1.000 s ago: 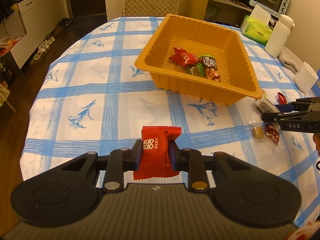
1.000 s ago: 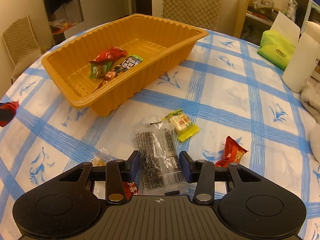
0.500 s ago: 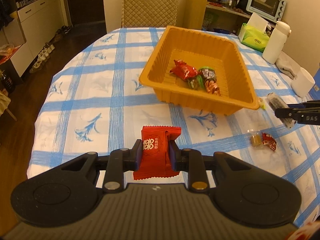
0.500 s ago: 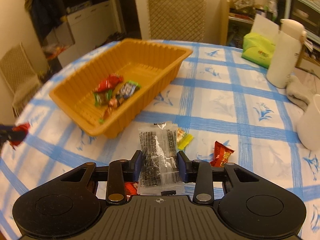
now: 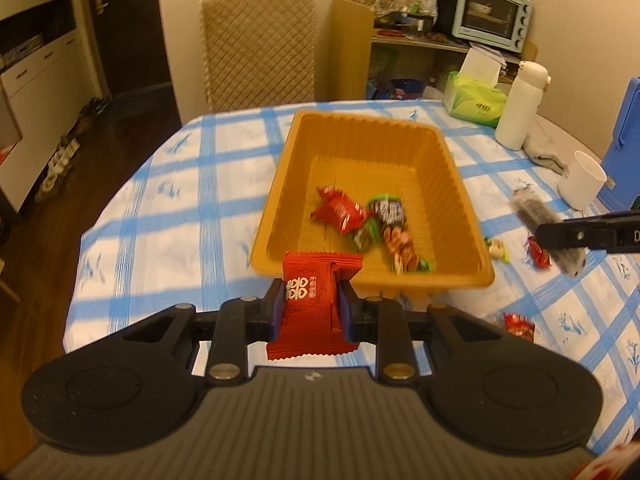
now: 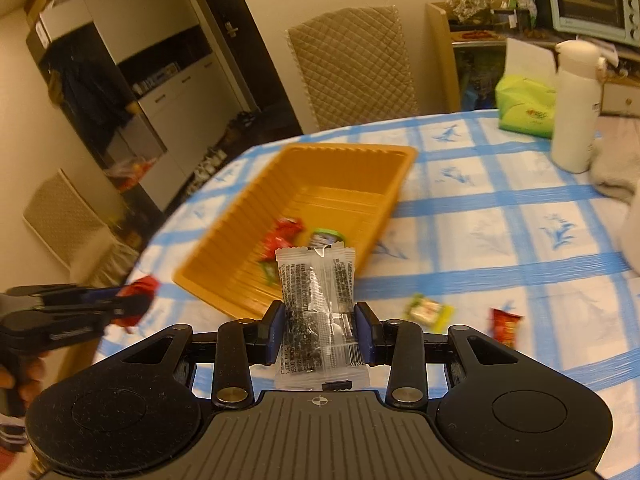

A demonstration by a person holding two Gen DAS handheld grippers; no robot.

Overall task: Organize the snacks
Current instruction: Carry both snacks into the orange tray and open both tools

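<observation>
My left gripper (image 5: 311,308) is shut on a red snack packet (image 5: 312,304), held above the table just before the near wall of the orange tray (image 5: 276,208). My right gripper (image 6: 318,330) is shut on a clear packet of dark snack (image 6: 318,312), held above the table near the tray's (image 6: 384,200) right side. The tray holds several wrapped candies (image 5: 360,224). The right gripper also shows at the right edge of the left wrist view (image 5: 560,236); the left gripper shows at the left of the right wrist view (image 6: 120,304).
Loose candies lie on the blue-checked tablecloth right of the tray: a yellow-green one (image 6: 428,309), a red one (image 6: 505,325), another red one (image 5: 518,325). A white bottle (image 5: 520,108), green tissue box (image 5: 474,105), white cup (image 5: 582,185) and grey cloth (image 5: 544,152) stand at the far right.
Both grippers have risen well above the table with their packets and moved toward the tray. The right gripper has closed on and lifted the clear packet from the cloth.
</observation>
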